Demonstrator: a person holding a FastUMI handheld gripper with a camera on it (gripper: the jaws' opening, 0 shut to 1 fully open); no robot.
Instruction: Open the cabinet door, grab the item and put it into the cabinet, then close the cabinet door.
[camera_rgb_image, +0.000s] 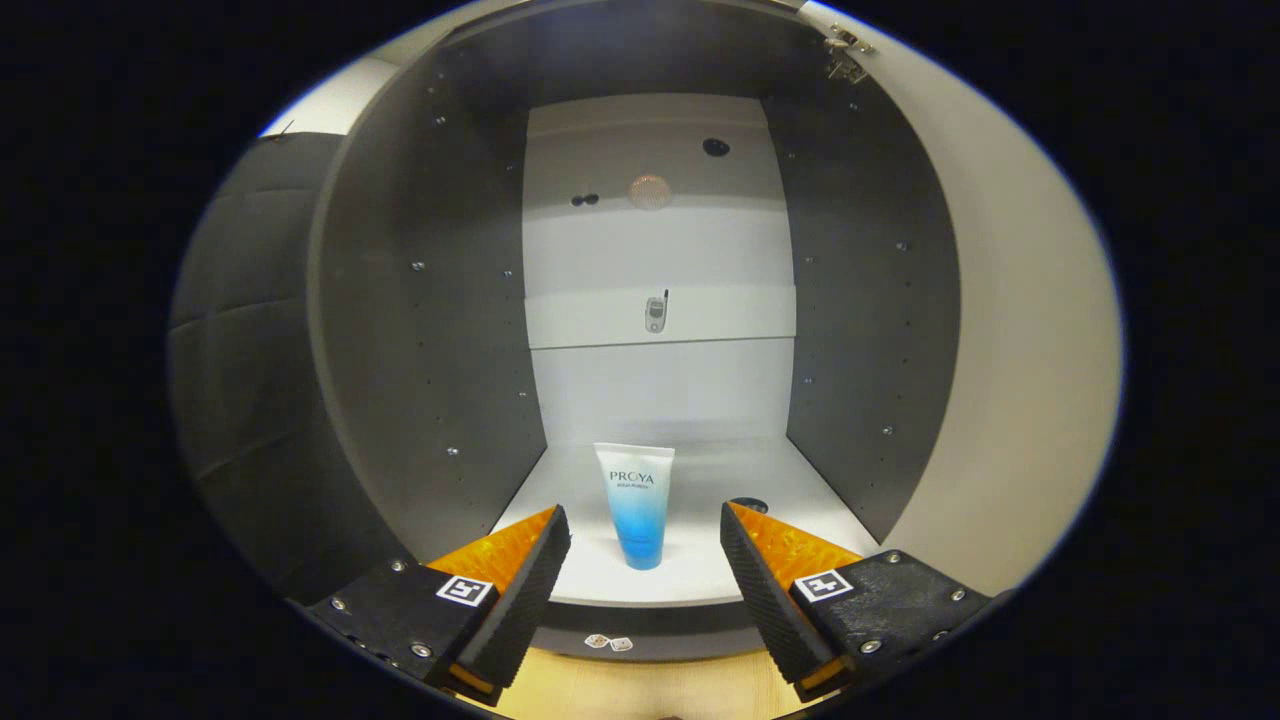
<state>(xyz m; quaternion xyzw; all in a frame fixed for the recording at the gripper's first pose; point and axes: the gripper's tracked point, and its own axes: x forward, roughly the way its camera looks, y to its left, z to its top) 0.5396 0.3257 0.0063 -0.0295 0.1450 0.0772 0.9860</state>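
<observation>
A white-to-blue squeeze tube (636, 504) stands upright on its cap on the pale floor of the open cabinet (690, 585), near the front lip. My gripper (645, 530) is open just in front of the cabinet, its fingers spread to either side of the tube and apart from it. The tube sits a little beyond the fingertips, free of both. The cabinet's dark side walls (430, 330) frame a pale back panel. The opened door (1010, 330) stands off to the right, with a hinge (845, 55) at its top.
A small phone-like object (656, 313) rests on a ledge at the cabinet's back. A round hole (715, 147) marks the upper back panel. A wooden surface (640, 690) lies below the cabinet's front edge. A dark panel (250, 330) flanks the cabinet's left.
</observation>
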